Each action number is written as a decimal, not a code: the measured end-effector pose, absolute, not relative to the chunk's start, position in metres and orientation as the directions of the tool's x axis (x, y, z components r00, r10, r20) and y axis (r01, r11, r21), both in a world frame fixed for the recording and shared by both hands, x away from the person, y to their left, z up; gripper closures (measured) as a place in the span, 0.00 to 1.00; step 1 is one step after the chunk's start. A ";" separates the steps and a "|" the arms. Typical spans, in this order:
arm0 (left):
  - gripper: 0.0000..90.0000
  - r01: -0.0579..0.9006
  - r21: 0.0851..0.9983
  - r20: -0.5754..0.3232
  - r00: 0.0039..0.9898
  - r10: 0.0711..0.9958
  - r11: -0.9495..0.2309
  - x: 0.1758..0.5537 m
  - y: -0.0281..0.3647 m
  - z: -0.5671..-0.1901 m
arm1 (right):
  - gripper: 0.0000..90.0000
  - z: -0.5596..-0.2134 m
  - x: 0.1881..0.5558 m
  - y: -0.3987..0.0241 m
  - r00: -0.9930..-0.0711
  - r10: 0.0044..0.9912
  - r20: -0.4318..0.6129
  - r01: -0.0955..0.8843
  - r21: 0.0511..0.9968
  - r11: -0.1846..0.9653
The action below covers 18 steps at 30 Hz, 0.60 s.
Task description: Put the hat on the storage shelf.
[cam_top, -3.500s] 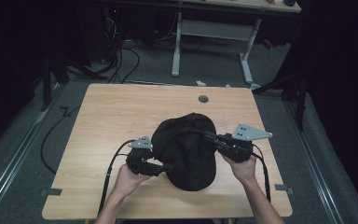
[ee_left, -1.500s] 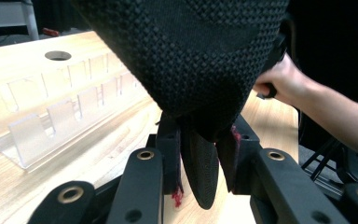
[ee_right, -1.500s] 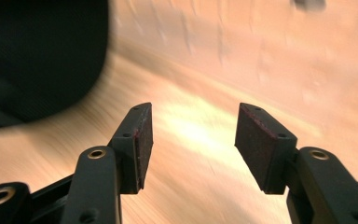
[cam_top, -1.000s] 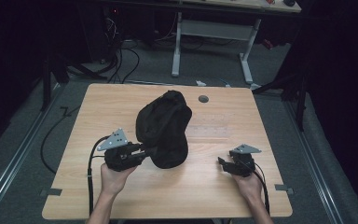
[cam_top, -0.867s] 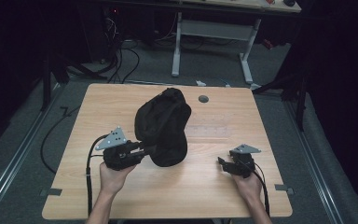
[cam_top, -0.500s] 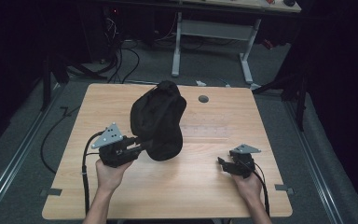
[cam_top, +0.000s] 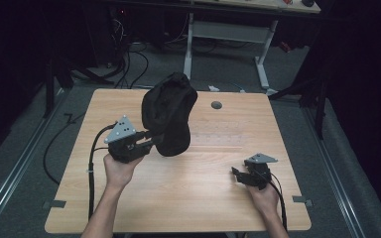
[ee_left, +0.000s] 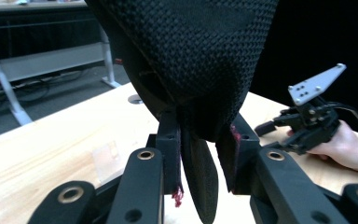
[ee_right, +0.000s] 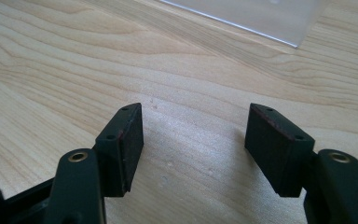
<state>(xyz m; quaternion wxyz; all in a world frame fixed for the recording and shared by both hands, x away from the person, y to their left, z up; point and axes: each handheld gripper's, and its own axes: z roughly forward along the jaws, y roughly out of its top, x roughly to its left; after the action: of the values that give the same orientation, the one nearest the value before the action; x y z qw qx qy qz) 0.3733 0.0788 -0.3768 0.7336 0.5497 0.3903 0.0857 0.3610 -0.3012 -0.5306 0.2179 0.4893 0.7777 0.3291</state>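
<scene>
So the left gripper (cam_top: 149,141) was clamped down tight on the bottom edge of the black hat (cam_top: 171,116), with the mesh fabric bunched up between both pads. In the left gripper view the hat (ee_left: 191,51) ballooned straight up from the jaws toward 12 o'clock and covered most of the top half. From the high view the hat hung off the table (cam_top: 198,198), sitting at about 1 o'clock from that gripper. The right gripper (cam_top: 238,174) was well apart from it, way off at about 4 o'clock from the hat, parked low over the wood near the table's front right. Its jaws were spread wide with just bare tabletop between them, nothing held.
</scene>
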 end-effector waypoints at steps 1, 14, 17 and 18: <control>0.80 0.299 0.875 -0.475 0.678 0.561 0.381 0.375 0.079 -0.376 | 0.41 -0.531 0.361 -0.301 -0.425 0.905 -0.014 0.619 0.725 0.302; 0.80 0.259 0.894 -0.443 0.635 0.632 0.367 0.401 0.075 -0.374 | 0.41 -0.530 0.361 -0.301 -0.420 0.908 -0.012 0.622 0.725 0.297; 0.80 0.243 0.901 -0.428 0.624 0.653 0.359 0.409 0.073 -0.377 | 0.41 -0.531 0.361 -0.301 -0.422 0.907 -0.018 0.619 0.725 0.302; 0.80 0.243 0.901 -0.428 0.624 0.653 0.359 0.409 0.073 -0.377 | 0.41 -0.531 0.361 -0.301 -0.422 0.907 -0.018 0.619 0.725 0.302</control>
<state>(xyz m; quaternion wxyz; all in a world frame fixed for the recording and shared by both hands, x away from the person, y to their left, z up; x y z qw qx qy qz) 0.4086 0.0727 -0.3772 0.7156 0.5478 0.4090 0.1433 0.3611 -0.3013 -0.5307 0.2193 0.4910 0.7766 0.3283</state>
